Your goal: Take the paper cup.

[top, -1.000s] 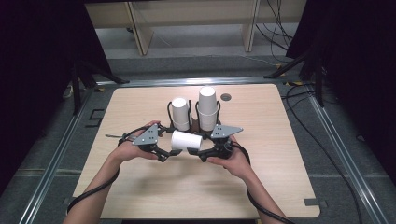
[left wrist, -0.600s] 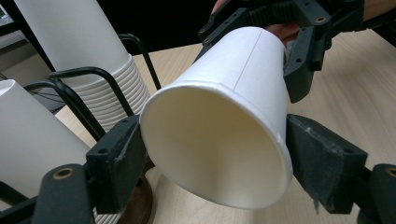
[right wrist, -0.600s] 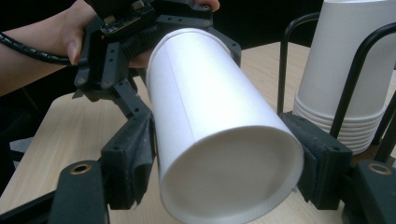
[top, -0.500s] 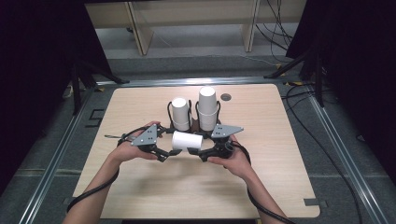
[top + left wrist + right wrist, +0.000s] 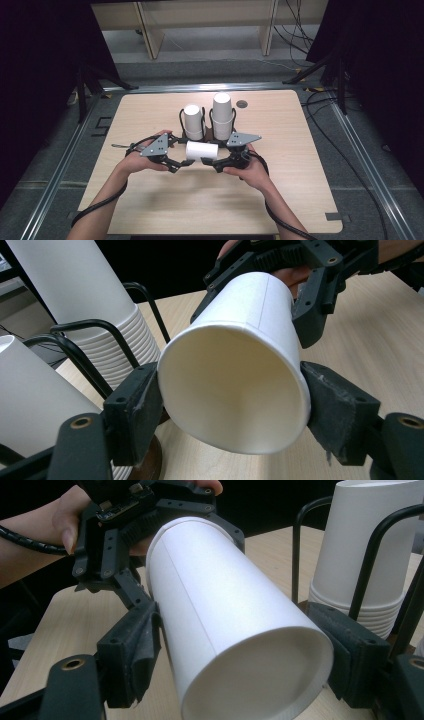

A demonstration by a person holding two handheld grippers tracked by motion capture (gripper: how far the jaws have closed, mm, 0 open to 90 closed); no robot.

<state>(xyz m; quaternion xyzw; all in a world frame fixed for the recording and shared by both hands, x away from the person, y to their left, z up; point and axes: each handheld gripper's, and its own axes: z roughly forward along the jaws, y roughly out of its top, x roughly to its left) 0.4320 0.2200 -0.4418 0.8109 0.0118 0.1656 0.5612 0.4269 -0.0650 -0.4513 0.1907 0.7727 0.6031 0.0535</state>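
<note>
matt white paper cup [image 5: 235, 365], pale wood-grain table [image 5: 200, 200], black wire rack [image 5: 370, 570]

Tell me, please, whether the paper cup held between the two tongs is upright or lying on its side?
On its side: the paper cup lies level above the table, open mouth toward the left tongs.

I can read no text, label, brand or number anywhere: the white paper cup [image 5: 201, 150] is plain, and the stacked cups [image 5: 222, 116] behind it look blank too, perhaps.
</note>
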